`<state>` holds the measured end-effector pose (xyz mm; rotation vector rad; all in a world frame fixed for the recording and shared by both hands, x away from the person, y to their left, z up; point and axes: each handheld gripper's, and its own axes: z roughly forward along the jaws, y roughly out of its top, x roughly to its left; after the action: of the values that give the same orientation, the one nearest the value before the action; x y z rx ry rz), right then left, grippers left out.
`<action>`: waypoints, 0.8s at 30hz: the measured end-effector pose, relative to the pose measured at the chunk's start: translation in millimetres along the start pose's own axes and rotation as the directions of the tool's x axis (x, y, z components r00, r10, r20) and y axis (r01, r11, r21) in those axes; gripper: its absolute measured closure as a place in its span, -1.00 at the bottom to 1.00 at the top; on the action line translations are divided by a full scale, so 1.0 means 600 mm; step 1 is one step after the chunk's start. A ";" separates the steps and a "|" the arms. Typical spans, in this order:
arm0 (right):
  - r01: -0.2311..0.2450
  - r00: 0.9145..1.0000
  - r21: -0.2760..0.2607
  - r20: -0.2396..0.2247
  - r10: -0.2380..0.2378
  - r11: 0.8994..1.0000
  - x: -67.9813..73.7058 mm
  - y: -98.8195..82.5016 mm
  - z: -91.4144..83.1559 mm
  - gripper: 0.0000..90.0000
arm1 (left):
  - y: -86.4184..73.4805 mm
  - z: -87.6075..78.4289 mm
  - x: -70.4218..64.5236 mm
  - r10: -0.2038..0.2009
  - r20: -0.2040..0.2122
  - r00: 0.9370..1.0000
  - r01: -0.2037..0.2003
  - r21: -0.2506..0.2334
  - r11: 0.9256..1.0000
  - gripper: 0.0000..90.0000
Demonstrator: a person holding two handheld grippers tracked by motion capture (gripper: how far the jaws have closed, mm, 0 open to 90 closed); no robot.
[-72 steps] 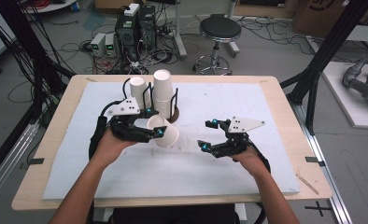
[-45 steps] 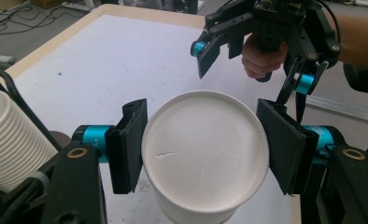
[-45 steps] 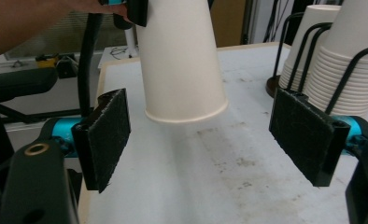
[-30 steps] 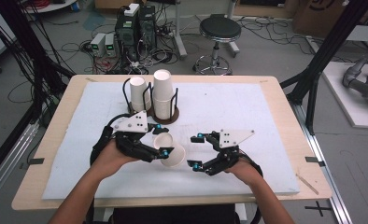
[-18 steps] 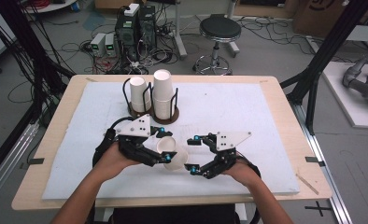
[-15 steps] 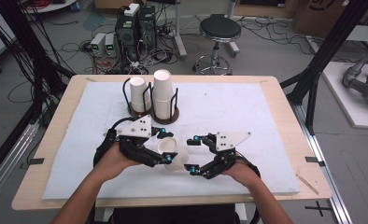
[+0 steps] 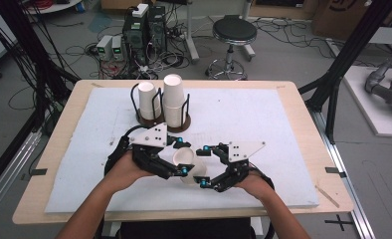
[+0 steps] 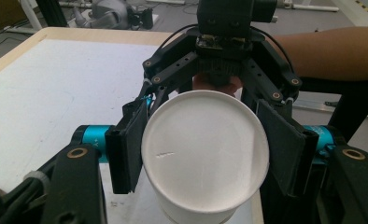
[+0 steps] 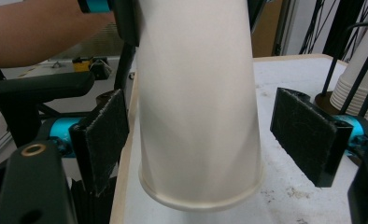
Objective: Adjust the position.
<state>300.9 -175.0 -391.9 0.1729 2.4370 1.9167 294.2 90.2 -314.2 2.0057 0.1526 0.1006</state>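
Observation:
A white paper cup hangs upside down just over the white mat, near the front middle of the table. In the right gripper view its rolled rim is lowest. The flat base faces the left gripper view. My left gripper is shut on the cup's upper, narrow end, with a pad on each side of the base. My right gripper comes in from the right and is open. Its pads straddle the cup's lower body with a gap on each side.
A black wire holder with two stacks of white cups stands just behind the grippers; the stacks also show in the right gripper view. The white mat covers most of the wooden table. Beyond the far edge are a stool and computer cases.
Since the earliest frame the left gripper has brought the cup nearer the front edge, and the right gripper has closed in from the right to straddle it. In the last half second nothing has visibly moved.

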 end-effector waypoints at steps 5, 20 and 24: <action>0.004 1.000 -0.008 -0.014 -0.004 1.000 0.001 0.000 0.001 -0.56 | 0.003 0.002 0.002 0.004 0.012 1.000 -0.004 -0.005 1.000 -0.19; 0.039 0.999 -0.002 -0.029 -0.039 0.999 0.002 0.000 0.004 -0.39 | 0.007 0.009 0.002 0.001 0.042 0.999 0.000 -0.035 0.999 -0.19; 0.047 0.998 0.002 -0.032 -0.047 0.999 0.001 0.000 0.003 -0.35 | 0.007 0.009 0.002 -0.005 0.044 0.999 0.006 -0.033 0.999 -0.19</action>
<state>300.8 -173.0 -392.3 0.0852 2.4409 1.9112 296.1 83.6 -313.1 1.9724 0.1277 0.0555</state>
